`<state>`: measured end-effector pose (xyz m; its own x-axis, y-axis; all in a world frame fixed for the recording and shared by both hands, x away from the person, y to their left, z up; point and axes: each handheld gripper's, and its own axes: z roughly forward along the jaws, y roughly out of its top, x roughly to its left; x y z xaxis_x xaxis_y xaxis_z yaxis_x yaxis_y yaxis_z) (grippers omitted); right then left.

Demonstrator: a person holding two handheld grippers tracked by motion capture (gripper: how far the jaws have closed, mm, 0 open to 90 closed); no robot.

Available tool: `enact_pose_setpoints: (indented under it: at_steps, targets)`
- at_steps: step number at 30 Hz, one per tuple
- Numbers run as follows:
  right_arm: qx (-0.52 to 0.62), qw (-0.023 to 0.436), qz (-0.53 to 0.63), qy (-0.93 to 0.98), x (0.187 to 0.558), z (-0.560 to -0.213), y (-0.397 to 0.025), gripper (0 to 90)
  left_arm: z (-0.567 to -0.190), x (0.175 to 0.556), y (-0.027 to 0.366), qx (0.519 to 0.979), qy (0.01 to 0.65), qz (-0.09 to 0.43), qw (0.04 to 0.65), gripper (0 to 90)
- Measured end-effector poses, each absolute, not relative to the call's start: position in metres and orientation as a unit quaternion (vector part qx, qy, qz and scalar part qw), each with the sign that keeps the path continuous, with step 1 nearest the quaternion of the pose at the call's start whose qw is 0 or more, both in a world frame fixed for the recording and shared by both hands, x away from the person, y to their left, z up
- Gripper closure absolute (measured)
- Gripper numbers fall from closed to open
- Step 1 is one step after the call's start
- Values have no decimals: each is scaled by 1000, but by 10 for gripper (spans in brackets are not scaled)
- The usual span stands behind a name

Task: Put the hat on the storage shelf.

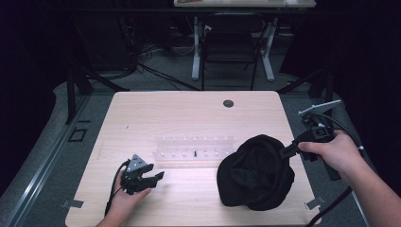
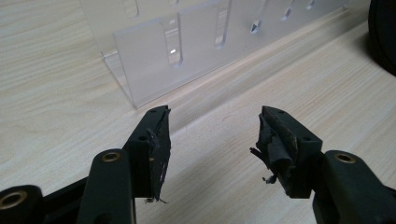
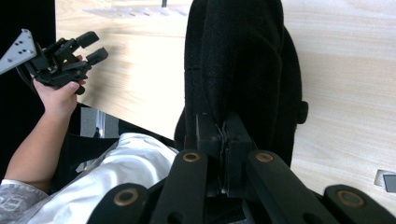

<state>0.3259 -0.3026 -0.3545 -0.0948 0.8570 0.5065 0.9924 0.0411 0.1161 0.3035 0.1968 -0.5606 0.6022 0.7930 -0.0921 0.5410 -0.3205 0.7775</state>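
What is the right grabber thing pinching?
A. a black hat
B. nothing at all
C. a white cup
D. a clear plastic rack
A: the right gripper has its jaws closed on the edge of the black hat, while the clear plastic rack sits untouched on the table.

black cap (image 1: 256, 172), pale woodgrain table (image 1: 189, 113), clear rack (image 1: 194, 146), black grippers (image 1: 152, 178)

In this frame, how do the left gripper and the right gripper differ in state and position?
The left gripper has its jaws spread apart with nothing between them; the right gripper has its jaws shut on the black hat. The left one sits low near the table's front left, pointing toward the clear acrylic rack; the right one is at the hat's right edge. Both are black, hand-held, with trailing cables.
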Motion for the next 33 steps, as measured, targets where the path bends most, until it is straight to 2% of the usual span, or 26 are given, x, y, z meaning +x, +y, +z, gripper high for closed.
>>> enact_pose_setpoints:
  at_steps: [13, 14, 25, 33]
  targets:
    - [-656, 165, -259, -690, 326, -337, -306, 886, -560, 303, 197, 800, 417, 154, 404, 439]
    - [-653, 180, -260, -688, 326, -334, -309, 886, -560, 303, 197, 799, 418, 155, 405, 439]
    - [-643, 206, -295, -676, 326, -331, -316, 885, -560, 304, 197, 800, 417, 155, 404, 439]
    - [-643, 195, -313, -672, 324, -321, -317, 885, -561, 304, 196, 798, 417, 157, 405, 439]
